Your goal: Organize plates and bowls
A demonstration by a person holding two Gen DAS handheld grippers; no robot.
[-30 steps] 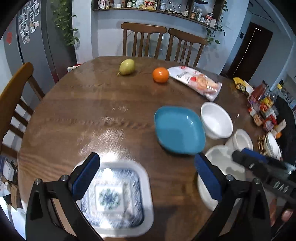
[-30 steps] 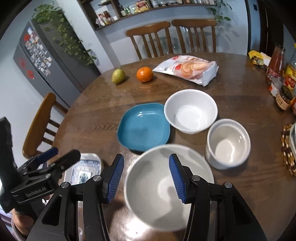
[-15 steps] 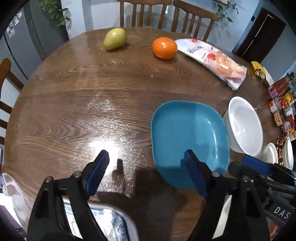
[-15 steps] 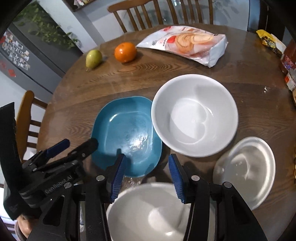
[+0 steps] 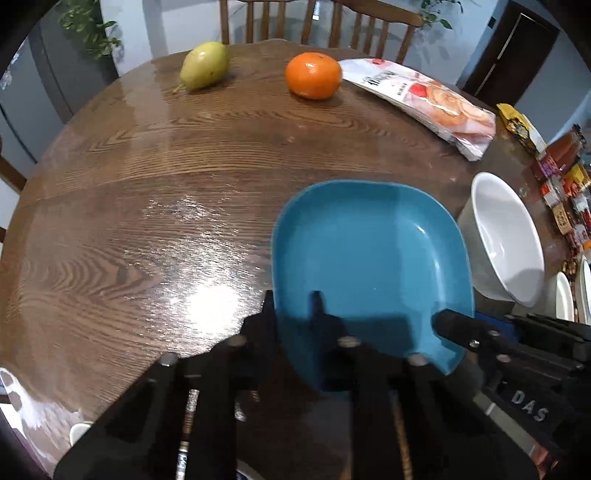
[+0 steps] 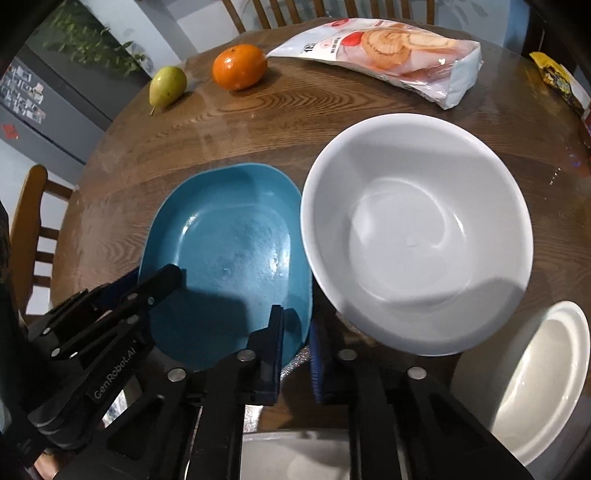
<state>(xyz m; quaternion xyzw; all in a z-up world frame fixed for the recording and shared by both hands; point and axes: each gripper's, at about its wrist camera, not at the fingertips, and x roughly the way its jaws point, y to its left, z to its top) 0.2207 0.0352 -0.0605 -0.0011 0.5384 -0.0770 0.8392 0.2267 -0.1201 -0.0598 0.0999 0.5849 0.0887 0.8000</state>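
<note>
A square blue plate [image 5: 369, 258] [image 6: 229, 240] lies on the round wooden table [image 5: 147, 184]. My left gripper [image 5: 293, 306] straddles the plate's near left rim, one finger outside and one inside. Its jaws are closing, with the rim pinched between them. My right gripper [image 6: 297, 332] is shut on the near right corner of the same plate. A large white bowl [image 6: 417, 236] [image 5: 506, 240] sits right beside the plate, nearly touching it. A smaller white bowl [image 6: 543, 380] stands further right. Another white bowl [image 6: 295, 458] lies under the right gripper.
A pear [image 5: 205, 64], an orange [image 5: 313, 75] and a snack bag [image 5: 424, 99] lie at the table's far side. Jars and packets [image 5: 565, 177] crowd the right edge. Wooden chairs [image 5: 317, 22] stand behind the table.
Both grippers have moved forward and down, away from the near plate and bowl, to the blue plate. Both jaws went from wide apart to closed on its near rim.
</note>
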